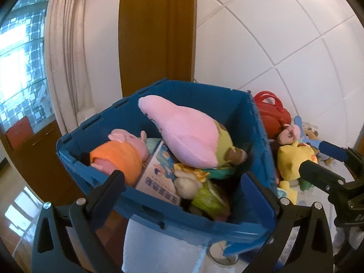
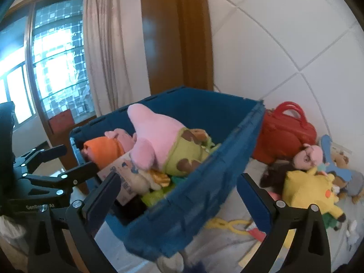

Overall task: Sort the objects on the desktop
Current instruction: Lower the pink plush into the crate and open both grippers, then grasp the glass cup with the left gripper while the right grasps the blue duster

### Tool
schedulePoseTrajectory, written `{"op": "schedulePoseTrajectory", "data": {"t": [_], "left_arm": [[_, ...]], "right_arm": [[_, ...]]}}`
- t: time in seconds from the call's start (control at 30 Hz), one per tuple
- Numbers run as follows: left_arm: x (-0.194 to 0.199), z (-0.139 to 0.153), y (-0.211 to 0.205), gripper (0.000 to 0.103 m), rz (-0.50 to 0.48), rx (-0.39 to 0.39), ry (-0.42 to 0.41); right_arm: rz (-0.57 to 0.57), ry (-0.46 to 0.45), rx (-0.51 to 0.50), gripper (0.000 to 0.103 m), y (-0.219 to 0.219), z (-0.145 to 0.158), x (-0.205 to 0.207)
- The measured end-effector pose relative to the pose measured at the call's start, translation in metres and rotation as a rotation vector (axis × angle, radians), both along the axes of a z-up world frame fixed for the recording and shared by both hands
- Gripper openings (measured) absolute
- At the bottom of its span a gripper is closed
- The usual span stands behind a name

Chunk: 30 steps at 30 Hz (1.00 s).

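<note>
In the right wrist view, the left gripper (image 2: 75, 157) beside the blue bin (image 2: 204, 170) bears partly legible lettering, "Gen… AI"; its jaws stand wide, holding nothing. Inside the bin, an orange-clad pig plush (image 1: 120, 157) lies left of a white box (image 1: 159, 177) printed with blue characters too skewed to read. Over them, the pink star plush (image 1: 182, 134) lies slantwise, tip toward the bin's far wall. Right of the bin sit a red handbag (image 2: 284, 132) and a yellow plush (image 2: 309, 188). The right gripper (image 2: 177, 193) gapes wide, empty.
</note>
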State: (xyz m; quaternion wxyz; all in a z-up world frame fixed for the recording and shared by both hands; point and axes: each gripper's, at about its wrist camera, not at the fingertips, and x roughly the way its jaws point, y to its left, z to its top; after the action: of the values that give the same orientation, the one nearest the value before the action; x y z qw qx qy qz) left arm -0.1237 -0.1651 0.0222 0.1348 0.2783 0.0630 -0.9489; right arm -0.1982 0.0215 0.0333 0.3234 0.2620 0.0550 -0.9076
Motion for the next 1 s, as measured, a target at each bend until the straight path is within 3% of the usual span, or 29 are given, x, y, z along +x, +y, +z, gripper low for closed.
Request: {"op": "schedulePoseTrajectory", "data": {"t": [0.3, 0.43, 0.47, 0.5, 0.6, 0.77, 1.0], "left_arm": [[0.015, 0.001, 0.054, 0.103, -0.057, 0.011, 0.019], [0.02, -0.009, 0.088, 0.103, -0.12, 0.022, 0.012], [0.022, -0.013, 0.097, 0.103, -0.137, 0.024, 0.008], [0.023, -0.017, 0.105, 0.103, -0.154, 0.026, 0.003], [0.026, -0.038, 0.128, 0.103, -0.186, 0.03, -0.047], [0.026, -0.09, 0.149, 0.103, -0.176, 0.015, -0.162], [0.03, -0.158, 0.143, 0.103, -0.164, 0.062, -0.288]], "right_arm": [[-0.11, 0.052, -0.049, 0.103, 0.09, -0.006, 0.028], [-0.191, 0.206, -0.098, 0.103, 0.142, -0.007, 0.06], [-0.213, 0.198, -0.098, 0.103, 0.152, -0.014, 0.06], [-0.238, 0.18, -0.097, 0.103, 0.163, -0.024, 0.059], [-0.216, -0.096, -0.01, 0.103, 0.175, -0.065, 0.027], [-0.215, -0.278, 0.063, 0.103, 0.192, -0.142, 0.019], [-0.132, -0.451, 0.202, 0.103, 0.173, -0.234, 0.039]]}}
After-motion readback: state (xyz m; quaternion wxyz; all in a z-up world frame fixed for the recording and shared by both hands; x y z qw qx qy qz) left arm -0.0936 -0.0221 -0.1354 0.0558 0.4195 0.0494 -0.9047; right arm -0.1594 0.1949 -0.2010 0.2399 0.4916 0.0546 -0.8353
